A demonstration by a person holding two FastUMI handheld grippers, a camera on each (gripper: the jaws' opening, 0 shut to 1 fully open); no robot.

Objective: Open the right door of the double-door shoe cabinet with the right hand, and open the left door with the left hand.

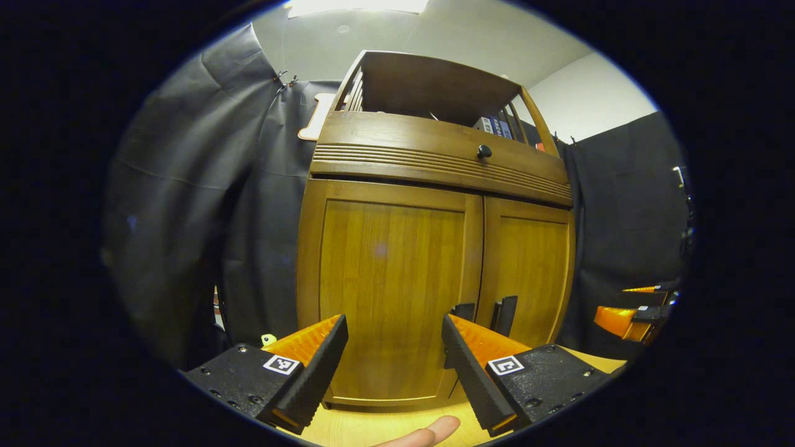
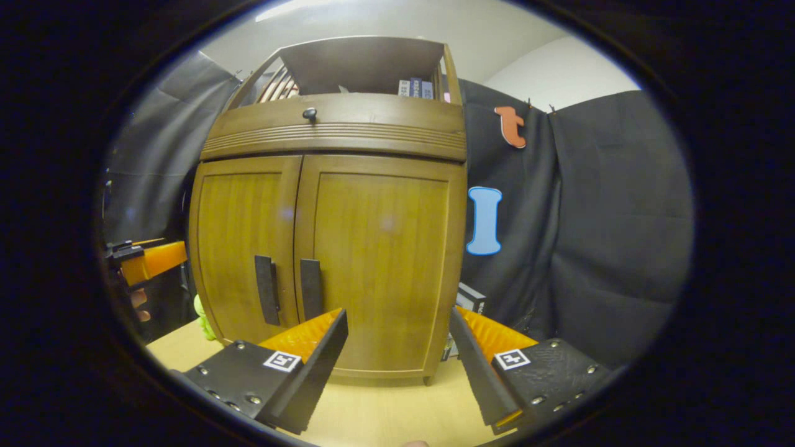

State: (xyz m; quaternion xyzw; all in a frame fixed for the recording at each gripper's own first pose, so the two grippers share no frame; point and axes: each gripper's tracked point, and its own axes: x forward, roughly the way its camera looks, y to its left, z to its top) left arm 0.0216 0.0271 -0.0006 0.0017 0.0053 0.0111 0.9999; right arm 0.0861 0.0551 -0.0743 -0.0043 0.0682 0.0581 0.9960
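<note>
A brown wooden shoe cabinet (image 1: pixel 435 186) stands on a light wooden table, both doors shut. In the left gripper view its left door (image 1: pixel 391 292) is straight ahead, and two black vertical handles (image 1: pixel 504 314) sit at the middle seam. My left gripper (image 1: pixel 395 347) is open just in front of the left door, touching nothing. In the right gripper view the right door (image 2: pixel 379 261) faces me, with its handle (image 2: pixel 310 288) beside the left door's handle (image 2: pixel 267 290). My right gripper (image 2: pixel 397 344) is open before the right door, holding nothing.
A drawer with a round black knob (image 1: pixel 484 151) tops the doors, with an open shelf holding books (image 2: pixel 416 87) above. The right gripper (image 1: pixel 627 313) shows far right in the left gripper view; the left gripper (image 2: pixel 149 261) shows at left in the right gripper view. A fingertip (image 1: pixel 428 433) pokes in below.
</note>
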